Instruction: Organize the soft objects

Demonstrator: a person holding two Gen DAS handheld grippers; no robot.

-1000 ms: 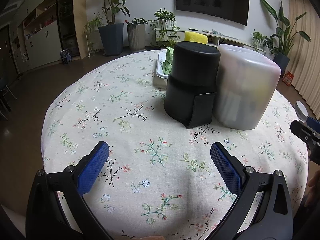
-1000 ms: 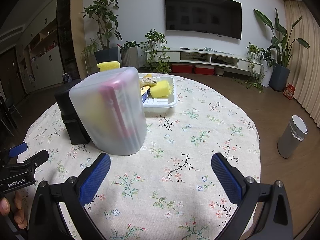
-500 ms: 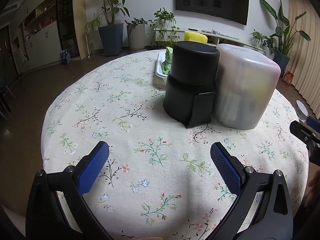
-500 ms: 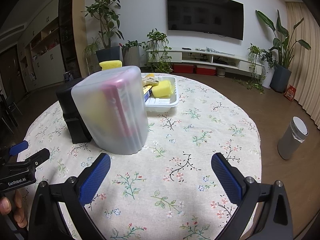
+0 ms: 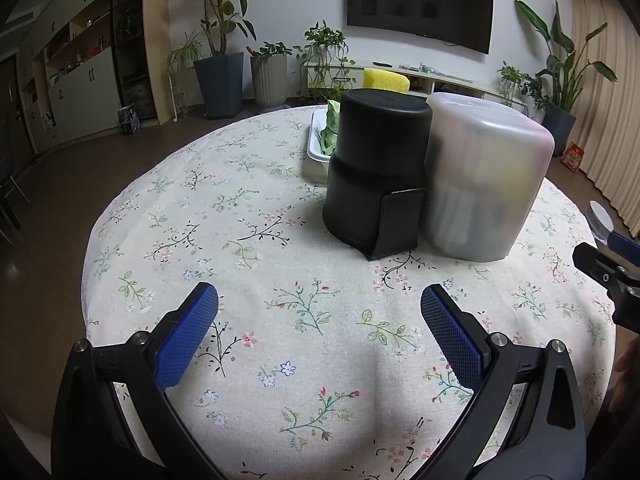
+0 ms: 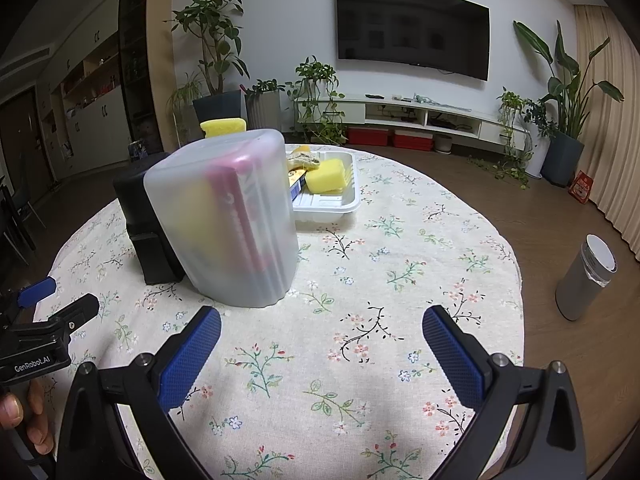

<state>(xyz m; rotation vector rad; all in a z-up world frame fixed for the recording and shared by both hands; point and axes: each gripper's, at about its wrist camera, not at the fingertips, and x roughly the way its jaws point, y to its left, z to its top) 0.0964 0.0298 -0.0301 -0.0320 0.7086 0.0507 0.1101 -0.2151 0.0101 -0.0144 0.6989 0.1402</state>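
A black container [image 5: 376,172] and a frosted translucent container [image 5: 484,184] stand upside down, side by side, mid-table. Pink and yellow items show dimly through the frosted container [image 6: 228,220]. A yellow sponge [image 6: 223,126] rests on top behind them. Behind both, a white tray [image 6: 332,204] holds another yellow sponge [image 6: 326,176] and a few other small items; something green [image 5: 330,130] shows at its near end. My left gripper [image 5: 319,330] is open over bare cloth, short of the black container. My right gripper [image 6: 322,338] is open too, just right of the frosted container.
The round table wears a floral cloth [image 6: 400,272]; its edge falls away on all sides. A grey bin [image 6: 586,278] stands on the floor to the right. A hand [image 6: 24,420] holds the left gripper's handle at the right wrist view's left edge. Potted plants line the far wall.
The right wrist view has edged slightly closer to the frosted container. The left gripper has hardly moved, and both stay open.
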